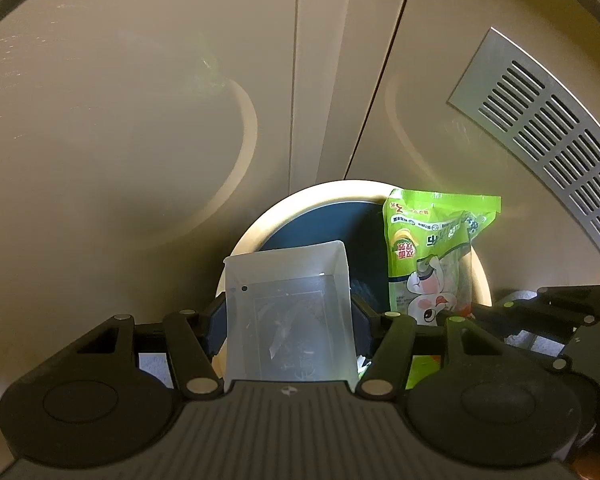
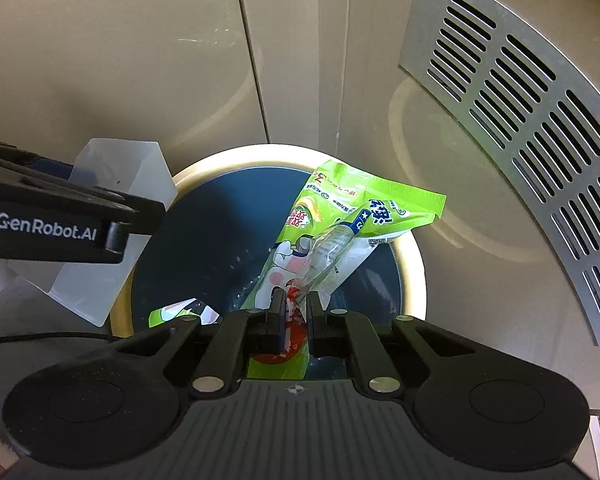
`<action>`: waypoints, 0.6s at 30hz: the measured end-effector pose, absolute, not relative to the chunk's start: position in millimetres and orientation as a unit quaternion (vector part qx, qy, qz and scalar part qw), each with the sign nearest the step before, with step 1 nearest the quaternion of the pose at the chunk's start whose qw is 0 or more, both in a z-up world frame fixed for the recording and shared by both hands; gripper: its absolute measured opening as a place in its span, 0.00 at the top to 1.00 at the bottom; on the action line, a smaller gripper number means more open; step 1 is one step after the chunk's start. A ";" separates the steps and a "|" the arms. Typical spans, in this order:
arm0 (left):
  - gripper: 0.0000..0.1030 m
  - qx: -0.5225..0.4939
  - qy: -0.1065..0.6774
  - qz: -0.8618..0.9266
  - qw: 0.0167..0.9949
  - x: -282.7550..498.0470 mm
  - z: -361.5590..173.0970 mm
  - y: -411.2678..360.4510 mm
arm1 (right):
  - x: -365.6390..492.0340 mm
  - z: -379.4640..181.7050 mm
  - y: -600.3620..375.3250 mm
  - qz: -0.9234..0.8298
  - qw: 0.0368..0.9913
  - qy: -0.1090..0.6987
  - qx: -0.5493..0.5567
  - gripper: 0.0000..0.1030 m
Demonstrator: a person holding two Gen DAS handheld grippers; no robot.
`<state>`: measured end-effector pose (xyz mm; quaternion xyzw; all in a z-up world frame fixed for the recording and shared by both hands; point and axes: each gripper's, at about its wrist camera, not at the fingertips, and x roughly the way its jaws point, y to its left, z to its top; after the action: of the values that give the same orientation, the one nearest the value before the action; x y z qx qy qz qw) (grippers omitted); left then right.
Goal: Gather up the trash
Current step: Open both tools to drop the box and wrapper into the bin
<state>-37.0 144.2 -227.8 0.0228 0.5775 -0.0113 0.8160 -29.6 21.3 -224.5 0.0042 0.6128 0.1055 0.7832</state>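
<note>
My left gripper is shut on a translucent plastic box and holds it over the near rim of a round trash bin with a cream rim and dark blue inside. My right gripper is shut on a green snack wrapper with a cartoon cat, held over the bin's opening. The wrapper also shows at the right in the left wrist view. The box and the left gripper show at the left in the right wrist view. Another green wrapper piece lies inside the bin.
Beige cabinet doors stand right behind the bin. A metal vent grille is set in the panel at the right. A black cable runs along the floor at the left.
</note>
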 end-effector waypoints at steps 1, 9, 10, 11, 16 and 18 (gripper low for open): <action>0.36 0.024 0.578 -0.013 0.815 -36.5 -228.7 143.5 | -29.5 -222.0 21.9 0.105 0.783 0.613 0.005 0.89; 0.00 0.025 0.570 -0.028 0.821 -40.3 -222.8 142.0 | -28.2 -221.6 29.6 0.095 0.782 0.616 -0.008 0.43; 0.00 0.028 0.572 -0.027 0.820 -40.5 -223.0 141.3 | -28.4 -219.2 30.1 0.094 0.784 0.614 -0.014 0.41; 0.00 0.031 0.574 -0.024 0.818 -41.6 -221.2 142.8 | -28.8 -216.0 30.8 0.091 0.786 0.612 -0.022 0.39; 0.00 0.030 0.561 -0.023 0.827 -59.1 -194.8 151.8 | -35.8 -185.2 28.9 0.083 0.798 0.597 -0.026 0.32; 0.00 0.030 0.547 -0.027 0.836 -71.3 -177.8 152.0 | -40.5 -166.1 25.7 0.083 0.805 0.588 -0.018 0.29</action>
<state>-71.3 152.0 -177.8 0.0304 0.5470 -0.0271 0.8362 -40.5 25.7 -166.1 -0.0178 0.5879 0.0826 0.8045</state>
